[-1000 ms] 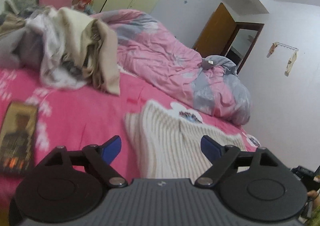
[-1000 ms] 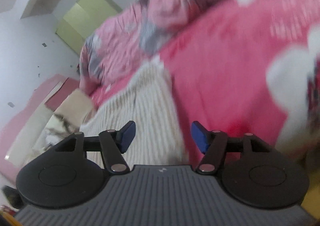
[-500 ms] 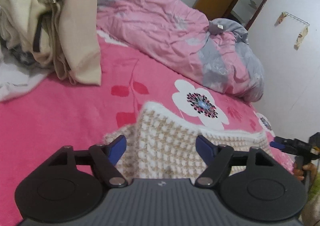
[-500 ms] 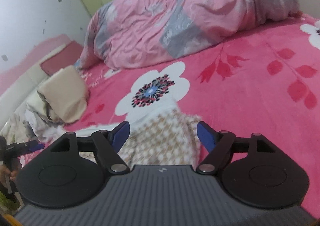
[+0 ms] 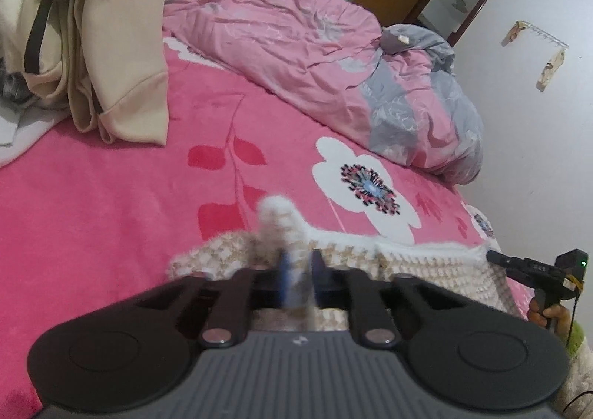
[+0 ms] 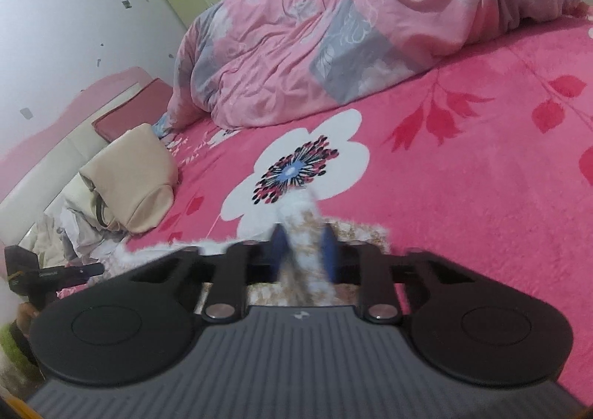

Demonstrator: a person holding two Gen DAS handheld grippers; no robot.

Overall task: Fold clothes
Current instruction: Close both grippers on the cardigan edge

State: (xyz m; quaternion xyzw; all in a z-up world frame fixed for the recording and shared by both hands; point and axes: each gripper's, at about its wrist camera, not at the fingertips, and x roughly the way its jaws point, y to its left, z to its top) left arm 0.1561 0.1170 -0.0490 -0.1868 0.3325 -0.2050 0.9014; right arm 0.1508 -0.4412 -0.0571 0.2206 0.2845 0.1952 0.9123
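Sweater edge pinched at both ends

Left gripper (image 5: 298,280) has its jaws closed on the knit sweater (image 5: 426,263) edge; right gripper (image 6: 304,257) likewise. Beyond the sweater, bare pink bedspread (image 5: 111,204) runs to the duvet (image 5: 296,48).

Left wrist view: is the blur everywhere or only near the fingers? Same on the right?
Left wrist view: only the blue fingertips and pinched knit sweater smear; the quilt stays sharp. Right wrist view: same, smear at the fingertips and sweater tuft; the flower print is crisp.
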